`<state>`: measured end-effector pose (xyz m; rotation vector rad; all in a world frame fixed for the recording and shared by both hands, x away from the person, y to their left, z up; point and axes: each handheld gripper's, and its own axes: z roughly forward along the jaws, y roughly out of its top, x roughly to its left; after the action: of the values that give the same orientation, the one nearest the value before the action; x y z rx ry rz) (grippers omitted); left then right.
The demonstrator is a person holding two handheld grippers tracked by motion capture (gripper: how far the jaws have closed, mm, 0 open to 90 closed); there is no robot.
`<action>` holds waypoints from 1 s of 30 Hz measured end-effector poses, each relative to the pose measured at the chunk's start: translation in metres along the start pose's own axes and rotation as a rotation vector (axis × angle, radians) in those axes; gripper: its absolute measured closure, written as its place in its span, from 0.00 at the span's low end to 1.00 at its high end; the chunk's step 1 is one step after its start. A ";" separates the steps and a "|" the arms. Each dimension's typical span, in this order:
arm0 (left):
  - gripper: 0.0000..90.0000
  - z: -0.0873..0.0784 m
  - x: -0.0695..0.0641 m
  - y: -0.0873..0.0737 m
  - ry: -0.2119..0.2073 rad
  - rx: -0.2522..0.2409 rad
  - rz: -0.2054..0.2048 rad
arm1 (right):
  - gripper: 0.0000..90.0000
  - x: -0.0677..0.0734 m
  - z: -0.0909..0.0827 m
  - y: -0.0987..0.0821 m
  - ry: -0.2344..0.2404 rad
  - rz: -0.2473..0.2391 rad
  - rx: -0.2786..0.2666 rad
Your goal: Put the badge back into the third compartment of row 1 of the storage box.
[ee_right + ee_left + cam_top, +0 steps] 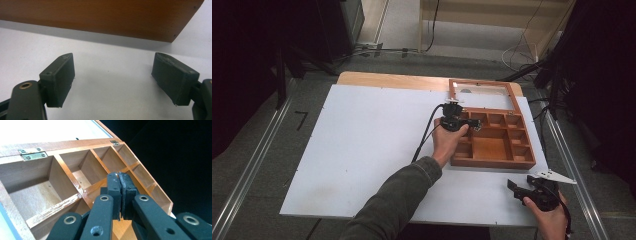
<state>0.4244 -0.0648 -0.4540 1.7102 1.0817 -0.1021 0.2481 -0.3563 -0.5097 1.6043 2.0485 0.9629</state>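
High view: an open wooden box (492, 145) sits at the right of the white table (362, 150), its glazed lid (482, 92) laid back flat behind it. The left gripper (472, 126) hangs over the box's near-left compartments. In the left gripper view its jaws are pressed together with nothing between them, above a divider (75, 182). The right gripper (513, 186) rests low near the table's front right corner, just in front of the box, jaws wide apart and empty.
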 end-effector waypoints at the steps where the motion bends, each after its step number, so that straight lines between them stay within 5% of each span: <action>1: 0.99 0.001 0.000 0.001 0.000 0.002 0.002 | 0.19 0.000 0.000 0.000 0.000 0.000 0.000; 30: 0.99 0.041 -0.008 0.015 -0.005 0.022 0.014 | 0.19 -0.001 0.001 0.000 0.014 0.000 -0.001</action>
<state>0.4476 -0.1030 -0.4565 1.7360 1.0687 -0.1092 0.2489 -0.3568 -0.5100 1.6011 2.0566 0.9773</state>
